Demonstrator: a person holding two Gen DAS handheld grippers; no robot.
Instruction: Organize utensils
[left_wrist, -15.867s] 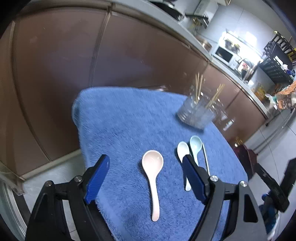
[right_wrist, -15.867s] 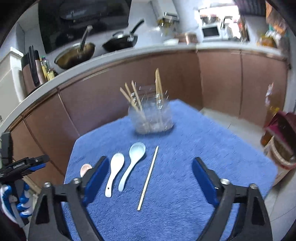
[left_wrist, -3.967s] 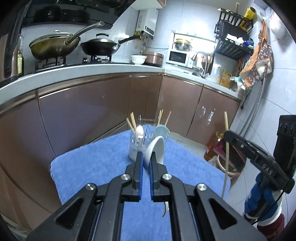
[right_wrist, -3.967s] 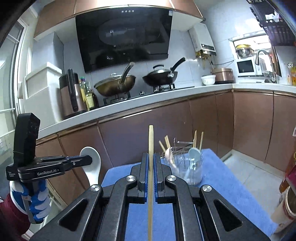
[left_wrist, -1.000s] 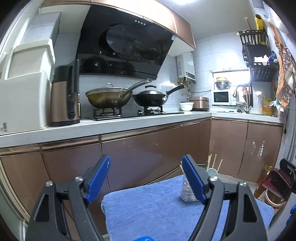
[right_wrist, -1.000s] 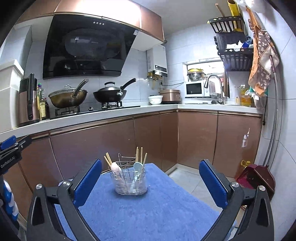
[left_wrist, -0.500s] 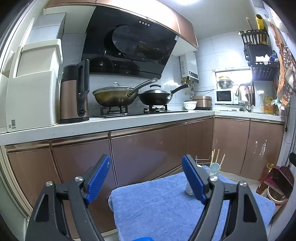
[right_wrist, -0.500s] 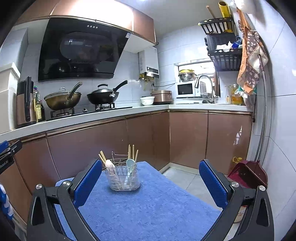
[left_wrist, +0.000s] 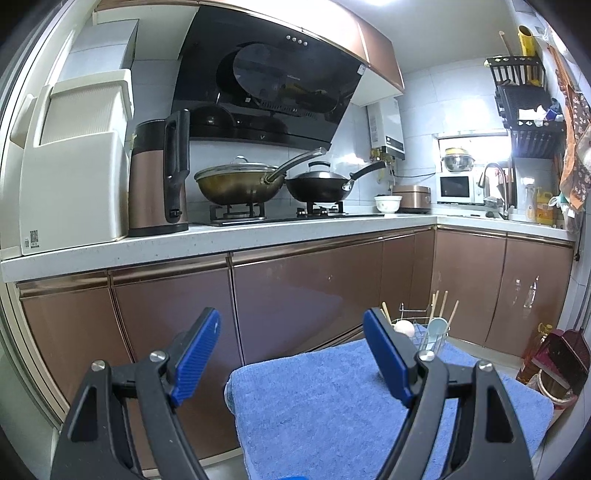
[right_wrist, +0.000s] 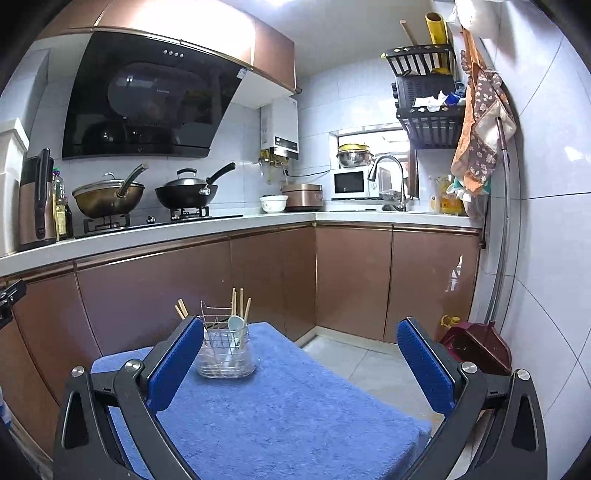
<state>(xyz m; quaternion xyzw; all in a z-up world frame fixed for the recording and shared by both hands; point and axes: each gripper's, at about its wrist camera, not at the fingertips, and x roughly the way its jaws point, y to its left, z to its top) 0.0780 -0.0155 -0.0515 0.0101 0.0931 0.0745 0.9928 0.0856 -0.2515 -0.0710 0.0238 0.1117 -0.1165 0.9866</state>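
A clear utensil holder with a wire rack (right_wrist: 225, 352) stands at the far end of the blue towel (right_wrist: 280, 413). It holds wooden chopsticks (right_wrist: 240, 301) and spoons, one pale blue (right_wrist: 235, 326). In the left wrist view the holder (left_wrist: 424, 338) shows behind the right finger, with a pink spoon (left_wrist: 403, 327) and a blue spoon (left_wrist: 437, 328). My left gripper (left_wrist: 291, 358) is open and empty, held back above the towel's near left. My right gripper (right_wrist: 301, 363) is open and empty, held above the towel.
Brown cabinets (right_wrist: 184, 291) and a white counter (right_wrist: 155, 230) run behind the table, with woks on a stove (right_wrist: 147, 195). A dark red dustpan (right_wrist: 476, 347) and a bottle stand on the floor at right. The towel (left_wrist: 351, 402) covers the small table.
Both grippers have drawn back and risen a little from the holder, staying open and empty. The view has shifted slightly; the holder and its utensils have not moved.
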